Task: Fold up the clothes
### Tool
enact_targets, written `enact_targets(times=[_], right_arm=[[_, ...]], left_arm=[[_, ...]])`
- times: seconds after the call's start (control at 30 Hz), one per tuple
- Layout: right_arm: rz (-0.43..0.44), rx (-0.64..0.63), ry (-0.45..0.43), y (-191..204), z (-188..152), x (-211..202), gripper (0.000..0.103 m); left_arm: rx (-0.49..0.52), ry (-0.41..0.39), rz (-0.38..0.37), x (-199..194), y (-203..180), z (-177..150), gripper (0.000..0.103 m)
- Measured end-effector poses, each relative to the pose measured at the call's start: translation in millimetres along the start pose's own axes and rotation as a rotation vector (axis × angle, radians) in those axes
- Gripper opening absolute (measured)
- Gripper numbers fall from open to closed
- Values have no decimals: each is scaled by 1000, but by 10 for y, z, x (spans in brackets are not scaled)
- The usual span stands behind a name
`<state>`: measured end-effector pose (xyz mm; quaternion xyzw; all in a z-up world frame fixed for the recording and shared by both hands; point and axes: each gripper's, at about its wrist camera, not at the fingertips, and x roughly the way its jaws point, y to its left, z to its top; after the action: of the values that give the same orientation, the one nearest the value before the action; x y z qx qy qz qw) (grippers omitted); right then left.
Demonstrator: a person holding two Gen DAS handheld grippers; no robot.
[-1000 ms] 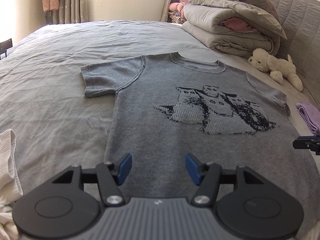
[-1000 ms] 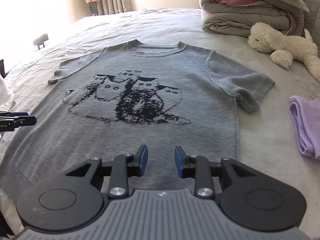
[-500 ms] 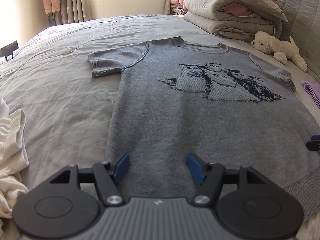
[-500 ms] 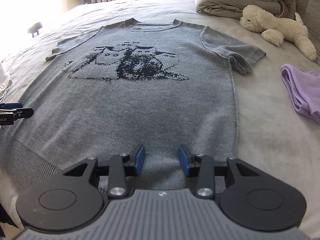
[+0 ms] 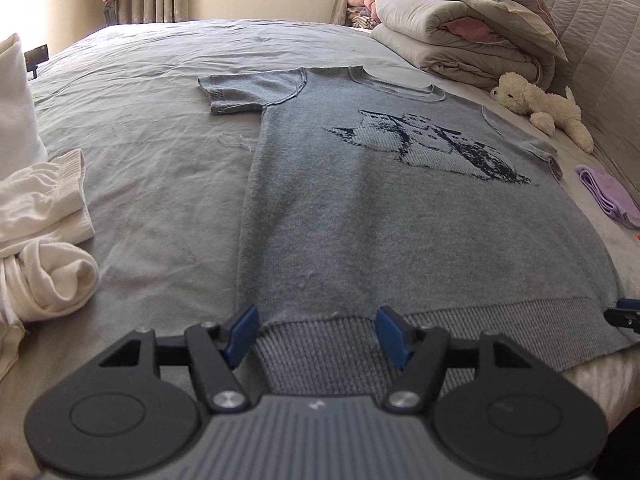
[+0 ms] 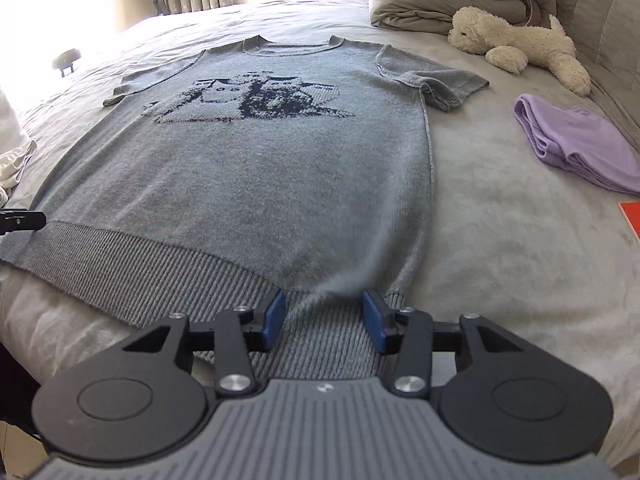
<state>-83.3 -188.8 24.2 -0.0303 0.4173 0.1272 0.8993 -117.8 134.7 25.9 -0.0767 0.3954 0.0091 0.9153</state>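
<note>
Grey bed [image 5: 152, 184], sweater [image 5: 380, 220] flat, tools [image 5: 316, 330] apparently unclamped

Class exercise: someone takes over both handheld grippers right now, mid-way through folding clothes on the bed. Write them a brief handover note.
Left gripper: open, over the ribbed hem at the sweater's left corner, nothing gripped.
Right gripper: open, jaws just widened, hem lies between them, not pinched.
Grey sweater: flat on the bed, front up, both sleeves out.
Also there: white clothes left, folded purple garment right.
Done: sweater laid out.
Left: grip hem, make every fold.
</note>
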Motion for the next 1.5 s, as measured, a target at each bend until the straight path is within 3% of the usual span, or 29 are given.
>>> enact_targets(times=[0.3, 0.47, 0.63, 0.7, 0.77, 1.03, 1.17, 1.3, 1.37, 1.5], right_arm=[[-12, 44, 54, -41, -97, -108, 48], [-28, 54, 69, -29, -120, -160, 49], [-25, 64, 59, -44, -145, -166, 50], [-30, 58, 59, -29, -141, -161, 51], [-31, 56, 60, -32, -138, -157, 52], [-33, 59, 54, -43, -149, -159, 52], [-38, 59, 55, -36, -138, -150, 54], [-46, 62, 56, -41, -140, -143, 55], [-56, 66, 58, -44, -143, -133, 62], [-58, 82, 64, -55, -137, -119, 63]], left_arm=[[-2, 12, -25, -124, 75, -127, 71], [-63, 9, -54, -157, 162, -124, 69], [-65, -4, -27, -140, 155, -125, 49], [-61, -5, -31, -136, 155, -111, 23], [-72, -2, -47, -136, 163, -101, 7], [-143, -14, -63, -194, 242, -90, 7], [-136, -19, -58, -224, 236, -86, 7], [-99, -78, -44, -352, 181, -60, 7], [-84, -103, -41, -415, 157, -45, 7], [-63, -63, -20, -356, 152, -64, 7]])
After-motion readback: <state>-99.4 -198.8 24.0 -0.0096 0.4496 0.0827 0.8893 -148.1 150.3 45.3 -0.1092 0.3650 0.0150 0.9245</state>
